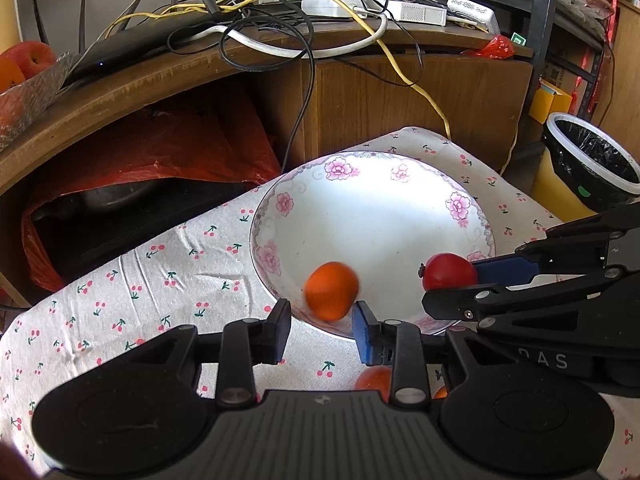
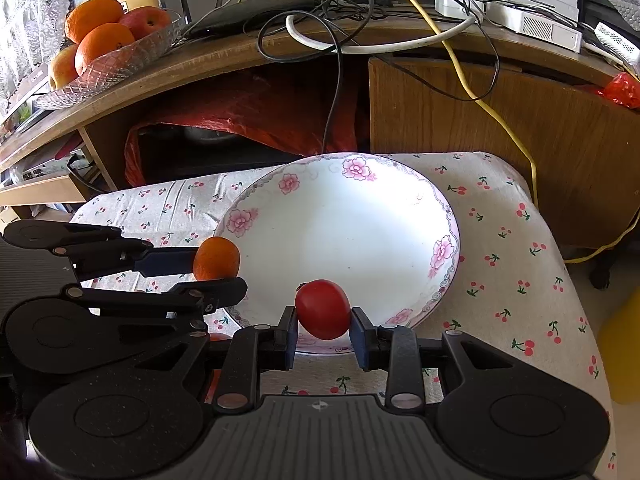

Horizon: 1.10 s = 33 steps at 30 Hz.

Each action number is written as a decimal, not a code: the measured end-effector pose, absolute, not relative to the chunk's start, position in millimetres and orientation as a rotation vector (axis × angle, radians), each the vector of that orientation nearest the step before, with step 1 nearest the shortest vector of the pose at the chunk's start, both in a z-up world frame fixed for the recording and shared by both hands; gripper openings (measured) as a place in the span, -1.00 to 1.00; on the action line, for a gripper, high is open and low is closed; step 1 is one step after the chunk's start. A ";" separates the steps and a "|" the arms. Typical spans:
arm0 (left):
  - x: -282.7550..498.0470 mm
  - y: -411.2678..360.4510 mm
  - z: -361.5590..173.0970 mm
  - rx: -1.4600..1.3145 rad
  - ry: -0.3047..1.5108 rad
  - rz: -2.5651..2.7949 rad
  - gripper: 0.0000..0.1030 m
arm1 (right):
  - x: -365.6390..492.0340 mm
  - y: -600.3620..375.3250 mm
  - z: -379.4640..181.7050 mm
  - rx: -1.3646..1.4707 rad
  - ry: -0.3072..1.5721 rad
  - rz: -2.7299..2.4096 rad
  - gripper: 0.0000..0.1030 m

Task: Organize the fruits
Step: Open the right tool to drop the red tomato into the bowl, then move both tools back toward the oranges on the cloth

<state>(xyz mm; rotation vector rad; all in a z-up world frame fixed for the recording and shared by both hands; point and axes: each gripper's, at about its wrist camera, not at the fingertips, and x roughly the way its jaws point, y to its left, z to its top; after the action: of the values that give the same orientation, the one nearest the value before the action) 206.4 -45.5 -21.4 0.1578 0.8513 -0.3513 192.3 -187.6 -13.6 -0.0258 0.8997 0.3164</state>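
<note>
While poised over the floral plate: left gripper spread, blurred orange loose between its fingers; right gripper pinching a red tomato above the near rim.

Both grippers — matte black linkages, silver rivets, blue-padded fingers — ribbed grey bases.

Cherry-print tablecloth over the table. Behind it a wooden desk carrying tangled cables and white network boxes, red plastic bag stuffed underneath. Bin with black liner at right.
</note>
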 end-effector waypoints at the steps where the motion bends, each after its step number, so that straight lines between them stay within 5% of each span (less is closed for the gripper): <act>1: 206.4 -45.5 -21.3 0.158 0.851 -0.351 -0.20 | 192.1 -187.5 -13.5 -0.027 0.899 0.317 -0.46; 33: 199.9 -42.7 -12.0 0.162 0.812 -0.339 -0.13 | 186.7 -186.2 -11.3 -0.039 0.889 0.314 -0.38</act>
<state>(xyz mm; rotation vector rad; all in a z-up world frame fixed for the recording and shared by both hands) 199.9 -42.7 -12.0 0.1620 0.8116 -0.3386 186.7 -186.2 -11.3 -0.0389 0.8888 0.3138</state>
